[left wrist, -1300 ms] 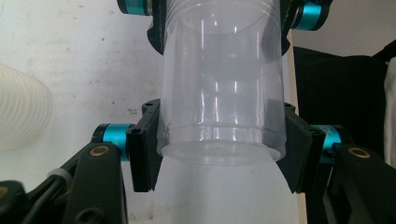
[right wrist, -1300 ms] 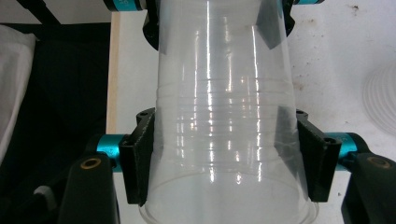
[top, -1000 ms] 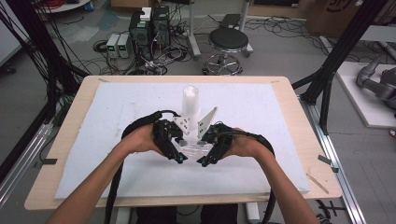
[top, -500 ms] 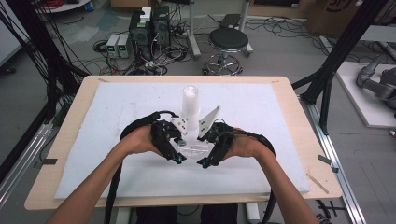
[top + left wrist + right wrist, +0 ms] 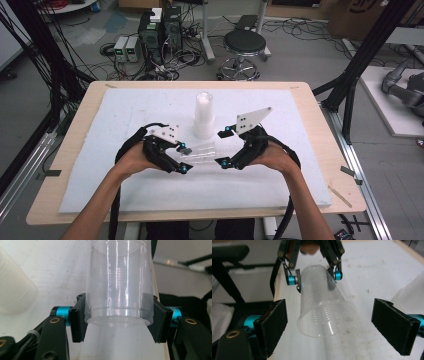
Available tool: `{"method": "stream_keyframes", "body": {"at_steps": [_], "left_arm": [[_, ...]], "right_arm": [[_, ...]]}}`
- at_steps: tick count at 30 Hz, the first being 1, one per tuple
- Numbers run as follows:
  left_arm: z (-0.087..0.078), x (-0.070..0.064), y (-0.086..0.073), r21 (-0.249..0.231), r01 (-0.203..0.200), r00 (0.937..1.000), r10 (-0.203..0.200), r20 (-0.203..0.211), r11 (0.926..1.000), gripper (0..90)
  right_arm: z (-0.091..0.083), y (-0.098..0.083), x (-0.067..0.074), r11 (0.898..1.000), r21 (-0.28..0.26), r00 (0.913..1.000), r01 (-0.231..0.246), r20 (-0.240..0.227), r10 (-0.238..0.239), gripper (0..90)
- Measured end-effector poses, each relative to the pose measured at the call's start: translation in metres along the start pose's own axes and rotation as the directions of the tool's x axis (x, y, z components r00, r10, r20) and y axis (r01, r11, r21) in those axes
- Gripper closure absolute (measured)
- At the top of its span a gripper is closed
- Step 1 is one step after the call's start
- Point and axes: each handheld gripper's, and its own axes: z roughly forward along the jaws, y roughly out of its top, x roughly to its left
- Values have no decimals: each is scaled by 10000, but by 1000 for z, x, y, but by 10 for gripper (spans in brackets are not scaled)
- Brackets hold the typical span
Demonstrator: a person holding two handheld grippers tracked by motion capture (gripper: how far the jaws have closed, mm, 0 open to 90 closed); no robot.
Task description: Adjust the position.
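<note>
My left gripper (image 5: 184, 160) points toward the right one, its pads (image 5: 77, 322) clamped on the base of a clear cup (image 5: 199, 151) held on its side above the table. My right gripper (image 5: 223, 147) faces it, jaws spread wide and apart from the cup's mouth. Both forearms come in from the near edge, hands wrapped around the grips.

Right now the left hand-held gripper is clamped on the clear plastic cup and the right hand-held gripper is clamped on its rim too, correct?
Not quite. The left hand-held gripper is clamped on the clear plastic cup, but the right hand-held gripper is open, its pads standing clear on both sides of the cup's rim. The right gripper view shows this.
</note>
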Motion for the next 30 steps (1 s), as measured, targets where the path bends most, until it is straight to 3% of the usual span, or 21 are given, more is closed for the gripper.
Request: {"method": "stream_keyframes", "body": {"at_steps": [2,4,5,8,9,10,11,12,16,21,25,28,30], "left_arm": [[-4,0,-6,-811,118,9999,-120,-21,9966,413],[-7,0,-12,-1649,296,9995,-300,-2,9859,413],[-8,0,-14,-1977,330,9994,-343,-35,9797,413],[-8,-2,-20,-2655,334,9994,-350,-13,9635,413],[-8,-4,-24,-2943,305,9993,-348,-96,9552,413],[-8,-4,-24,-2943,305,9993,-348,-96,9552,413],[-9,-4,-26,-3278,372,9990,-434,-116,9440,413],[-9,-4,-26,-3278,372,9990,-434,-116,9440,413],[-11,-3,-30,-3936,485,9985,-540,-27,9180,413],[-11,-3,-30,-4095,456,9988,-498,4,9112,413],[-11,-4,-30,-4438,391,9990,-446,-21,8953,413],[-8,-4,-31,-4755,385,9992,-399,72,8789,414],[-6,-4,-30,-4749,382,9993,-357,144,8792,413]], "right_arm": [[-3,-5,1,9991,-414,9998,-112,129,118,136],[-3,-7,1,9985,-519,9995,-191,227,203,136],[-5,-11,1,9961,-842,9991,-272,305,298,136],[-6,-14,2,9917,-1216,9982,-415,383,465,136],[-8,-18,1,9843,-1676,9973,-560,369,630,136],[-8,-20,2,9808,-1859,9970,-583,390,667,136],[-9,-21,2,9789,-1955,9969,-597,395,686,136],[-9,-21,2,9789,-1955,9969,-597,395,686,136],[-9,-25,5,9706,-2304,9959,-693,407,808,136],[-7,-29,5,9650,-2507,9951,-767,411,898,136],[-6,-29,5,9625,-2564,9946,-887,291,994,136],[-4,-28,4,9578,-2729,9949,-900,185,988,136],[-2,-27,3,9546,-2855,9957,-844,132,919,136]]}}
